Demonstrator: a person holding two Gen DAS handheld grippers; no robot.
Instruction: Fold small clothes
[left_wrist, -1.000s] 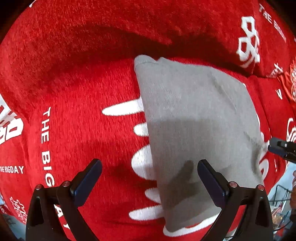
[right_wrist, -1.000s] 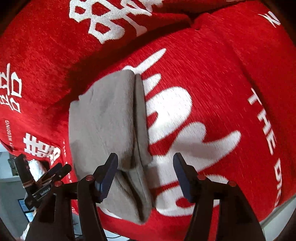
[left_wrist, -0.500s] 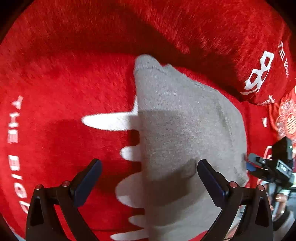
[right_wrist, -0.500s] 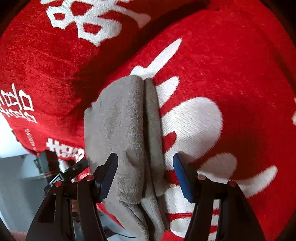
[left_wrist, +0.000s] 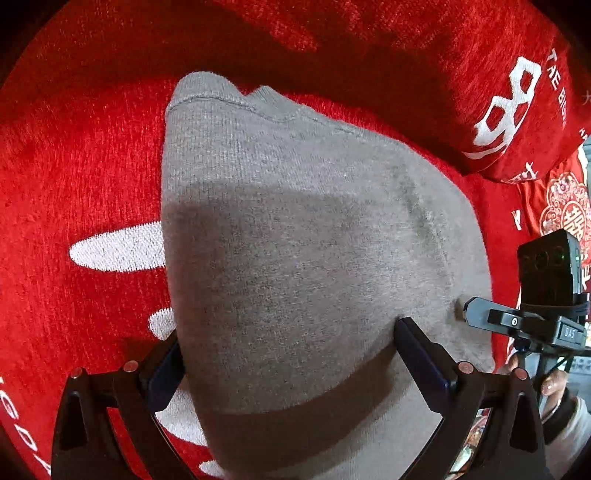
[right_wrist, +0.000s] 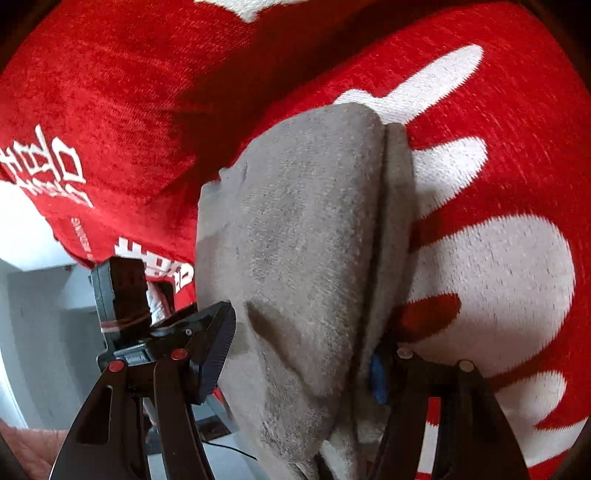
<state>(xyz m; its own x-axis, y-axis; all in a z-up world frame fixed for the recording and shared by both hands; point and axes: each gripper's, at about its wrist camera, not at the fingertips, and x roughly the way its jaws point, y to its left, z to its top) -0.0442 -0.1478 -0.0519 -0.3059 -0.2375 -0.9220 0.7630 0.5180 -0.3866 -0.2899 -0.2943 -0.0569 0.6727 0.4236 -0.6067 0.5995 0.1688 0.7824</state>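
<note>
Grey garment on the red blanket

The folded grey garment (left_wrist: 303, 258) lies on the red blanket (left_wrist: 81, 177) (white lettering); the left gripper (left_wrist: 288, 354) and right gripper (right_wrist: 303, 350) both straddle its near edge, jaws spread wide, gripping nothing.

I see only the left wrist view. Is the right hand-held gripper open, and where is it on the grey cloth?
Observer: Open. The right hand-held gripper has the near end of the grey cloth between its fingers.
Operator: Is the cloth a single layer on that side?
Observer: No. A dark gap runs along its right edge, with a narrow strip beside the main fold.
Operator: Does the right finger lie on top of the cloth?
Observer: No. The cloth covers most of its blue pad.
</note>
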